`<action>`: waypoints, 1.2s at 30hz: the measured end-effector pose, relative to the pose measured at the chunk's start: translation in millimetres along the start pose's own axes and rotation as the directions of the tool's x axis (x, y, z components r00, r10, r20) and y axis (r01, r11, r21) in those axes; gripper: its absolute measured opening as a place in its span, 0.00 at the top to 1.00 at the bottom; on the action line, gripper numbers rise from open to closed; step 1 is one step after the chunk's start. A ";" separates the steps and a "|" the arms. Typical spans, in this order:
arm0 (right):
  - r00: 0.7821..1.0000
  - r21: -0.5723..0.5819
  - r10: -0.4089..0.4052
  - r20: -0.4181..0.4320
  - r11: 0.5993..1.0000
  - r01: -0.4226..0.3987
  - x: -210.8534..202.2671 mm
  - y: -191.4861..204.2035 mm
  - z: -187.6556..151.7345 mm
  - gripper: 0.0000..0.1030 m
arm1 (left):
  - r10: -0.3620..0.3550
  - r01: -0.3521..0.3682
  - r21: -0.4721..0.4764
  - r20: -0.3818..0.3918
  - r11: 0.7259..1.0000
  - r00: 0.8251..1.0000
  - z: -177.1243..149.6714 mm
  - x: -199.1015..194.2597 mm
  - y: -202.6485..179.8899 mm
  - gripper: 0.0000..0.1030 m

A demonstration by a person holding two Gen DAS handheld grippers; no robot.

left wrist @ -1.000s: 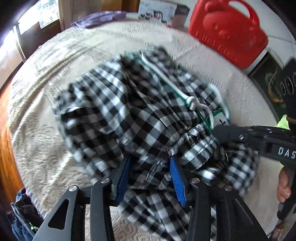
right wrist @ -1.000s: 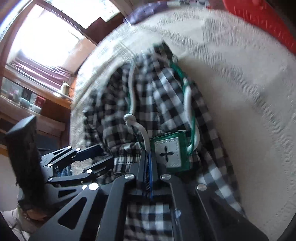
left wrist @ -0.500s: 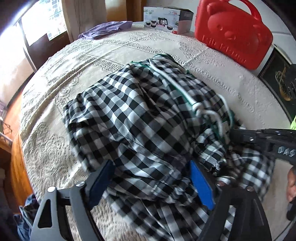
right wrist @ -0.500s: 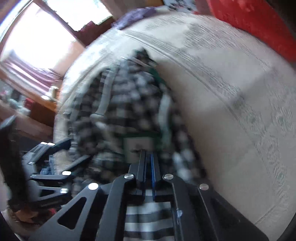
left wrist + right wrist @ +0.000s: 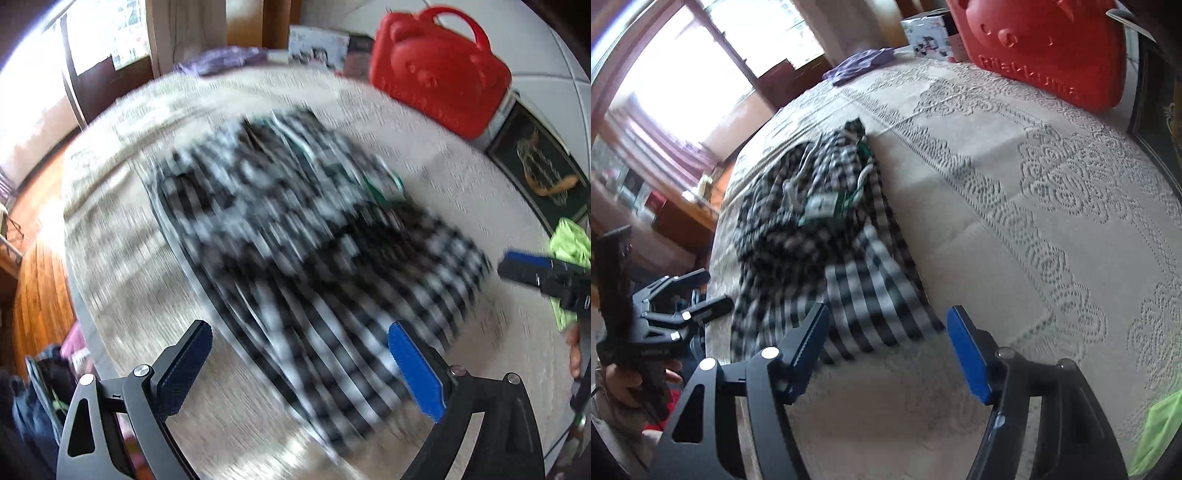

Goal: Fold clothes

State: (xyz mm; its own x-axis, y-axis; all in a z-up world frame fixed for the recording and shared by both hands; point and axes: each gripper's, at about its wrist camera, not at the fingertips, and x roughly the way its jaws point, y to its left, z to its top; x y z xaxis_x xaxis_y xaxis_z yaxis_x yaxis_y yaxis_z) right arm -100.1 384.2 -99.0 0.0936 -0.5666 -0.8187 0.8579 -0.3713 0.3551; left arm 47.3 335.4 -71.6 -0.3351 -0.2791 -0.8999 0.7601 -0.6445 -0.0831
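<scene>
A black-and-white checked garment [image 5: 303, 236] with a white drawstring and a green label lies bunched on the lace-covered table [image 5: 122, 266]; it also shows in the right wrist view [image 5: 831, 229]. My left gripper [image 5: 299, 365] is open and empty, just above the garment's near edge. My right gripper [image 5: 886, 347] is open and empty, at the garment's near corner. The right gripper shows at the right edge of the left wrist view [image 5: 546, 273]. The left gripper shows at the left of the right wrist view [image 5: 665, 306].
A red bear-shaped case [image 5: 436, 70] stands at the table's far side, with a white box [image 5: 317, 46] and a purple cloth [image 5: 221, 61] beside it. A bright green cloth [image 5: 569, 251] lies at the right. Clothes lie on the wooden floor at left [image 5: 33, 398].
Both grippers let go of the checked garment, opened wide and drew back from it. The garment dropped flat on the table.
</scene>
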 end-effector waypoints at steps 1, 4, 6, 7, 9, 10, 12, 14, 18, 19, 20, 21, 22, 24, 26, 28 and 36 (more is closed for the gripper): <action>1.000 -0.020 0.007 -0.006 1.000 -0.007 -0.7 -0.7 -3.3 0.36 | -0.001 0.001 -0.005 -0.028 1.000 1.000 -8.5 2.8 -6.1 0.06; 0.999 -0.086 0.014 -0.032 0.996 -0.016 3.5 4.7 -6.2 0.36 | 0.002 -0.003 -0.026 -0.062 1.000 0.998 -27.3 5.5 -18.2 0.06; 0.999 -0.127 0.015 -0.050 0.992 -0.021 6.6 8.9 -8.1 0.36 | 0.016 -0.019 -0.036 -0.075 0.999 0.997 -36.4 9.4 -24.8 0.06; 0.998 -0.146 0.011 -0.056 0.989 -0.019 8.9 10.2 -8.8 0.36 | 0.016 -0.019 -0.039 -0.081 0.999 0.997 -38.8 12.4 -27.8 0.06; 0.998 -0.182 -0.001 -0.063 0.983 -0.010 14.0 11.2 -10.7 0.36 | 0.011 -0.015 -0.043 -0.097 0.999 0.995 -45.7 18.9 -34.7 0.06; 0.998 -0.193 -0.001 -0.070 0.981 -0.012 16.7 10.3 -11.3 0.36 | 0.012 -0.016 -0.042 -0.102 0.999 0.995 -47.8 21.5 -37.5 0.06; 0.997 -0.216 -0.004 -0.082 0.976 -0.014 21.0 7.2 -14.2 0.36 | 0.021 -0.026 -0.041 -0.112 0.999 0.994 -52.3 27.7 -42.8 0.06; 0.995 -0.249 -0.010 -0.095 0.969 -0.014 25.5 5.9 -17.1 0.36 | 0.040 -0.046 -0.049 -0.113 0.998 0.993 -55.2 33.2 -44.9 0.04; 0.994 -0.310 -0.014 -0.106 0.951 -0.020 32.1 6.8 -19.2 0.36 | 0.072 -0.078 -0.053 -0.093 0.996 0.993 -55.6 36.3 -46.9 0.00; 0.994 -0.323 -0.015 -0.106 0.946 -0.020 33.8 7.5 -18.8 0.36 | 0.075 -0.081 -0.059 -0.090 0.995 0.993 -55.0 36.8 -46.5 0.00; 0.994 -0.333 -0.014 -0.109 0.943 -0.023 34.5 7.6 -18.3 0.36 | 0.080 -0.085 -0.063 -0.086 0.994 0.993 -52.9 37.9 -43.9 0.00; 0.994 -0.350 -0.016 -0.111 0.937 -0.024 37.1 8.7 -17.6 0.36 | 0.086 -0.091 -0.065 -0.078 0.994 0.993 -52.6 38.6 -42.6 0.00; 0.994 -0.365 -0.021 -0.110 0.931 -0.021 39.7 9.8 -16.9 0.36 | 0.101 -0.106 -0.060 -0.070 0.993 0.992 -52.6 39.6 -43.4 0.00; 0.994 -0.388 -0.027 -0.107 0.922 -0.017 44.7 11.1 -15.9 0.36 | 0.111 -0.114 -0.059 -0.054 0.992 0.992 -52.0 40.8 -44.1 0.00; 0.994 -0.406 -0.025 -0.104 0.914 -0.019 49.4 12.6 -14.5 0.36 | 0.111 -0.114 -0.060 -0.061 0.992 0.992 -50.1 41.3 -44.9 0.00; 0.996 -0.417 -0.022 -0.091 0.909 -0.018 52.0 14.6 -14.2 0.36 | 0.105 -0.109 -0.053 -0.067 0.993 0.992 -50.2 40.9 -44.9 0.01; 0.995 -0.374 0.004 -0.104 0.926 -0.043 43.9 22.7 -11.6 0.88 | 0.081 -0.079 0.033 -0.055 0.996 0.995 -34.8 22.8 -40.1 0.70</action>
State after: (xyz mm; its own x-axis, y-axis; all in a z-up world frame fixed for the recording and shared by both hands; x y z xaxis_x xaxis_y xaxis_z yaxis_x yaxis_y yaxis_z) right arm -70.7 359.5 -132.1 0.1493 -0.4886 -0.8596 0.9797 -0.0444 0.1953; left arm 28.5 379.6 -103.6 -0.2417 -0.2908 -0.9257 0.7653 -0.6436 0.0024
